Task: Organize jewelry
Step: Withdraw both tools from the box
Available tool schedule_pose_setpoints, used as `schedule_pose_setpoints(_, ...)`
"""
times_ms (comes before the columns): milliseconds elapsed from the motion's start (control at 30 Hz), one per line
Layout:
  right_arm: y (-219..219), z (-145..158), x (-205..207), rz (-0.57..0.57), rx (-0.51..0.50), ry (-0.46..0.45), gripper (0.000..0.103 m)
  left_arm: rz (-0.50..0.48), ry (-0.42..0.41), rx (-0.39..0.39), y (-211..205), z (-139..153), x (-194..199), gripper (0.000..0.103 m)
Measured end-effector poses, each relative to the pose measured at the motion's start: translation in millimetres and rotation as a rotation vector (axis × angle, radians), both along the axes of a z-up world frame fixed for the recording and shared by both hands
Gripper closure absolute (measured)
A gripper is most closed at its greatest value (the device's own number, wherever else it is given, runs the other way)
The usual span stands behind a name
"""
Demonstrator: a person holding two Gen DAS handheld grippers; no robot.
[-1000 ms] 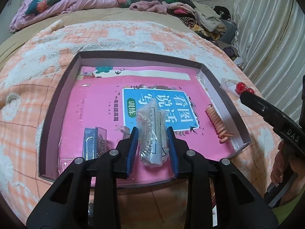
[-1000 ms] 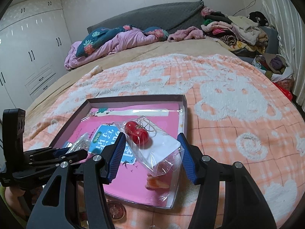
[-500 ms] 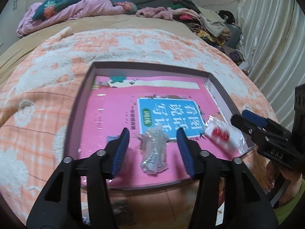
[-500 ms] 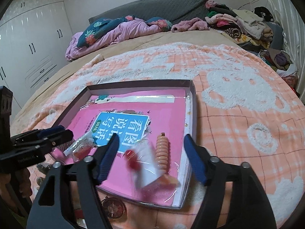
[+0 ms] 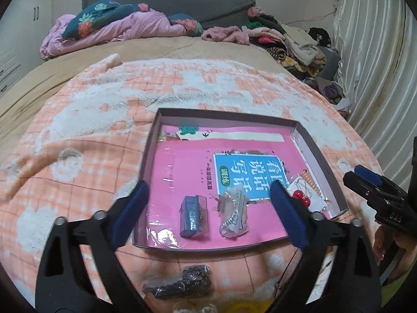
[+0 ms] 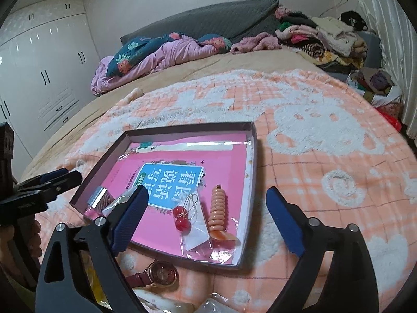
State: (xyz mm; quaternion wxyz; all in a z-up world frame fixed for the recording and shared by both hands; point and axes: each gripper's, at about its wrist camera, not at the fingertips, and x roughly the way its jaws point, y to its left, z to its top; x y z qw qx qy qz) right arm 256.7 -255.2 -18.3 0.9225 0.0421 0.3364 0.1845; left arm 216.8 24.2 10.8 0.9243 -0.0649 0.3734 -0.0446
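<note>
Nearest the left wrist camera, the left gripper (image 5: 208,208) hangs with its blue-padded jaws spread wide and nothing between them, just above the near rim of the shallow grey cardboard box lid (image 5: 323,161). Below it, outside the lid on the peach-and-white fleece blanket (image 5: 104,120), lies a clear bag of dark beads (image 5: 182,283), apparently waiting its turn. In the right wrist view the right gripper (image 6: 207,220) is likewise spread and empty, and a round gold-rimmed wristwatch with a maroon strap (image 6: 159,276) rests on the blanket just short of the lid's edge.

Inside the lid, on a pink workbook with a blue title panel (image 5: 242,172), the sorted pieces sit in a row along the near side, probably so each stays separate and easy to see: a small blue packet in clear wrap (image 5: 192,215), a crumpled clear bag holding a silvery chain (image 5: 233,215), then a flat clear pouch with red cherry earrings on gold hooks (image 6: 190,216), and a peach spiral hair clip (image 6: 219,214) beside the right wall.

Beyond the lid, a purple quilt (image 6: 161,57) and a heap of folded clothes (image 6: 323,36) lie by the grey headboard.
</note>
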Motion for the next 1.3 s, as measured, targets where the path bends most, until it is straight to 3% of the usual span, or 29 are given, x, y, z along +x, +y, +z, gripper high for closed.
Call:
schedule_pose_setpoints(100,-2,7,-5,-0.006,-0.001,-0.022,0.008,0.002,-0.014,0.0,2,7,-5,0.01)
schedule_pose_setpoints(733,-14,53,-47,-0.003,0.028,-0.135,0.006,0.037,-0.133,-0.027,15,50,-37,0.01)
schedule_pose_setpoints(1300,-16,73,-86,0.025,0.029,-0.174,0.005,0.053,-0.182,-0.032,19,69,-78,0.01)
